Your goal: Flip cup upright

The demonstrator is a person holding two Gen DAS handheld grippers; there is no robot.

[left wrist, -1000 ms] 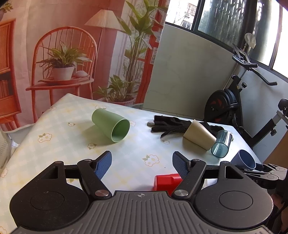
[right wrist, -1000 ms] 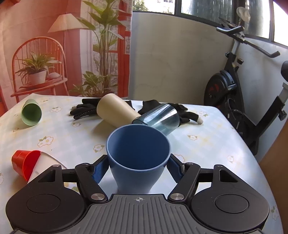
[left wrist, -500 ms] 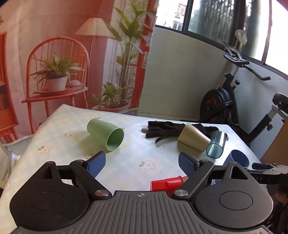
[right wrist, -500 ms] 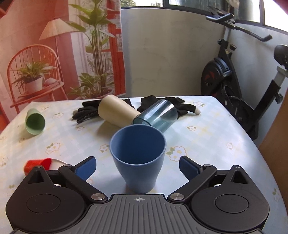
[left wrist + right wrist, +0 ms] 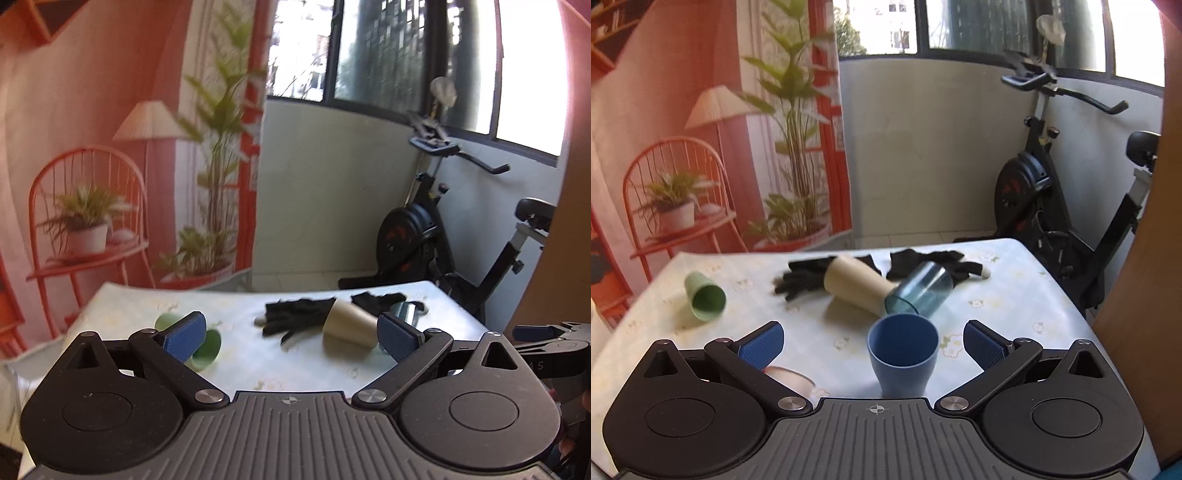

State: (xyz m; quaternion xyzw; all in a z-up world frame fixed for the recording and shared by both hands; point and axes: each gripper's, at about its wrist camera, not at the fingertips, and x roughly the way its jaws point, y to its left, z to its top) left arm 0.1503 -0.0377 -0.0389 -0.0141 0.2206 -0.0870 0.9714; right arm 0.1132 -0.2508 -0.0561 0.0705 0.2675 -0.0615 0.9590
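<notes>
A blue cup [image 5: 903, 356] stands upright on the table [image 5: 1015, 295], between and just ahead of my right gripper's [image 5: 873, 341] wide-open fingers, not touched. A green cup [image 5: 703, 300] lies on its side at the left; it also shows in the left wrist view [image 5: 205, 343], partly behind a finger. A beige cup [image 5: 855, 284] and a clear blue glass [image 5: 921, 291] lie on their sides mid-table; both show in the left wrist view, the beige cup [image 5: 347, 328] and the glass [image 5: 402, 308]. My left gripper [image 5: 291, 338] is open and empty, raised above the near table.
Black gloves [image 5: 923, 262] lie behind the beige cup. A red-and-white cup [image 5: 786, 378] lies on its side under my right gripper's left finger. An exercise bike [image 5: 1060, 192] stands beyond the table's right side. A brown panel [image 5: 1145, 258] rises at the right.
My right gripper has opened, let go of the blue cup and drawn back and up; the cup stays upright. My left gripper has opened wider and pulled back and up.
</notes>
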